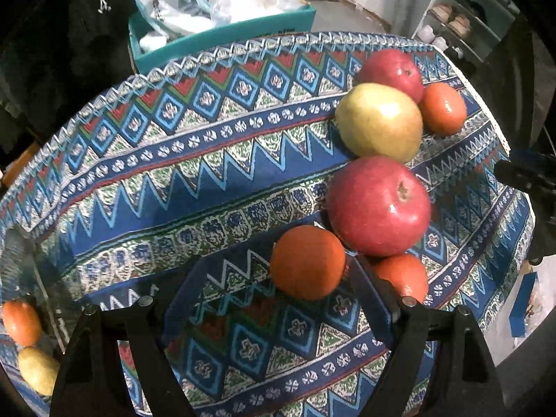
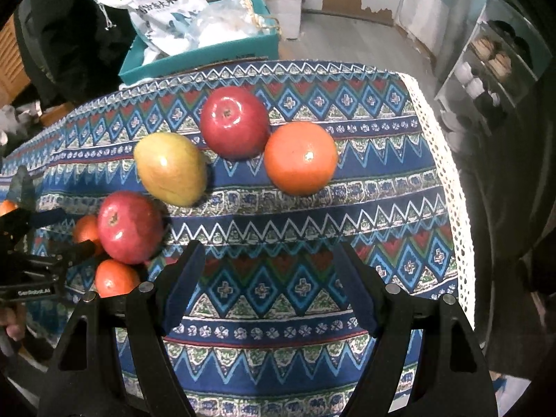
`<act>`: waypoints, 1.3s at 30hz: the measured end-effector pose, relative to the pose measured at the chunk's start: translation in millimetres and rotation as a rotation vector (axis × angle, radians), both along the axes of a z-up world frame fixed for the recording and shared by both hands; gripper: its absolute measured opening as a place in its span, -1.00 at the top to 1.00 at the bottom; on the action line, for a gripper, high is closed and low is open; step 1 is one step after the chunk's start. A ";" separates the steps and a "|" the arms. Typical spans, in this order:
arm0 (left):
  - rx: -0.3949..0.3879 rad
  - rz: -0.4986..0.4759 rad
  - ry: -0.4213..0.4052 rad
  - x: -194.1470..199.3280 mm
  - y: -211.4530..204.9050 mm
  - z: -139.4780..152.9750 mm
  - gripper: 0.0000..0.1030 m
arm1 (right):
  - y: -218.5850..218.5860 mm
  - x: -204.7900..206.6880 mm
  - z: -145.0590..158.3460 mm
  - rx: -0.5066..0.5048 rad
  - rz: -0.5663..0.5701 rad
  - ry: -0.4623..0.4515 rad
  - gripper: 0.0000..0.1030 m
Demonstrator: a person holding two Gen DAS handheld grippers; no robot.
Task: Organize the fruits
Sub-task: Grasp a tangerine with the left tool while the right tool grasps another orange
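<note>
Fruit lies on a table under a patterned blue cloth [image 1: 194,173]. My left gripper [image 1: 278,271] is open above an orange [image 1: 307,262] that shows between its fingertips, untouched. Beside it are a red apple [image 1: 378,205], a second orange [image 1: 403,278] partly hidden by the finger, a yellow-green fruit [image 1: 378,121], a far red apple [image 1: 391,73] and a far orange [image 1: 443,107]. My right gripper [image 2: 270,248] is open over bare cloth [image 2: 278,292]. Ahead of it lie an orange [image 2: 300,158], a red apple [image 2: 234,121] and the yellow-green fruit [image 2: 170,168].
A teal box [image 2: 201,59] stuffed with plastic bags stands behind the table. The cloth's white lace edge [image 2: 451,173] marks the table's right side, with a shelf of cups [image 2: 486,69] beyond. An orange [image 1: 21,321] and a yellow fruit [image 1: 38,368] show at the lower left behind something glassy.
</note>
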State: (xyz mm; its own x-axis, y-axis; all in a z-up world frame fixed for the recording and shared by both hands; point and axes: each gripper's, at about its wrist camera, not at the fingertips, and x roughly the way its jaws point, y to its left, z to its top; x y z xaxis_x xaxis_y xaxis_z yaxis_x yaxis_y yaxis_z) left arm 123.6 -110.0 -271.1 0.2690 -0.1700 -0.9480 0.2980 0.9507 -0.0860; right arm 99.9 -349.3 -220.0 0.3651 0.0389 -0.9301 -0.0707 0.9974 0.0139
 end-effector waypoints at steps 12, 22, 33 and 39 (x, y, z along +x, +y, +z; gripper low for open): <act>-0.053 -0.089 0.019 -0.5 -16.9 -17.5 0.09 | -8.5 15.7 -12.2 0.012 -0.008 0.013 -0.50; -0.076 -0.048 -0.026 18.1 -2.2 0.8 0.12 | -10.9 47.1 -19.9 0.002 0.008 0.028 -0.50; -0.129 0.052 -0.063 55.4 15.3 19.8 0.12 | -17.9 89.3 -33.2 -0.005 0.018 0.068 -0.51; -0.141 0.062 -0.061 62.8 17.1 20.8 0.12 | -17.1 109.2 -49.3 -0.022 0.027 0.104 -0.51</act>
State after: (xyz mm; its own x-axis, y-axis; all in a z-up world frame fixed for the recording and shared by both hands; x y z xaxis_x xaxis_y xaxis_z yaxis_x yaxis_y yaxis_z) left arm 186.4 -93.0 -250.3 0.3398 -0.2810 -0.8975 0.2476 0.9474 -0.2029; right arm 209.1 -366.4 -269.3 0.2659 0.0263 -0.9636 -0.0971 0.9953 0.0003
